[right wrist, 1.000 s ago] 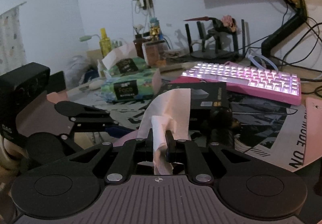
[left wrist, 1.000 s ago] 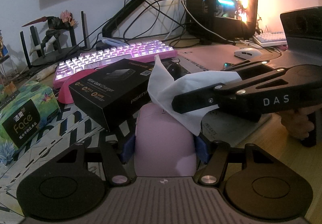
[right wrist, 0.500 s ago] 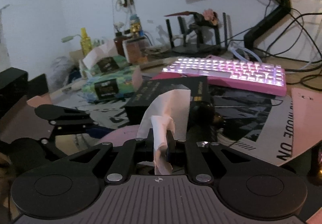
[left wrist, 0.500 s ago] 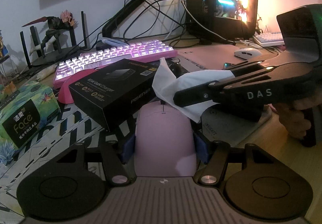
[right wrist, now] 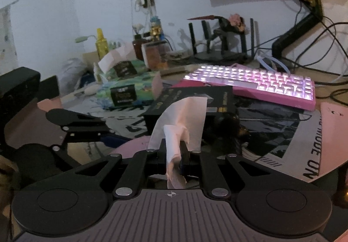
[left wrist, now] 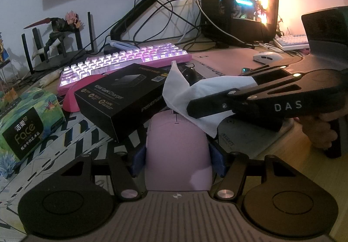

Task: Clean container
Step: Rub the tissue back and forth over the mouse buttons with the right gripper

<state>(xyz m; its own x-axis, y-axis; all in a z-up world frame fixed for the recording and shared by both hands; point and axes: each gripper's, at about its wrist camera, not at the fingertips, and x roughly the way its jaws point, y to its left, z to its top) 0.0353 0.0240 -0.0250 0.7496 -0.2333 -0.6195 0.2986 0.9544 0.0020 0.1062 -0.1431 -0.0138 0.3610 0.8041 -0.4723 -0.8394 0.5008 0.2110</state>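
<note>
The left tongs (left wrist: 177, 150) clamp the pink container (left wrist: 178, 155) on both sides, steadying it just in front of the black charger box (left wrist: 121, 98). The right tongs (right wrist: 173, 155) pinch a white tissue (left wrist: 195, 98) against its far end, probably for wiping.

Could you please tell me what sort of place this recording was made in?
Most likely a home computer desk: a lit pink keyboard, a glowing computer tower, and a white mouse sit among cables.
</note>
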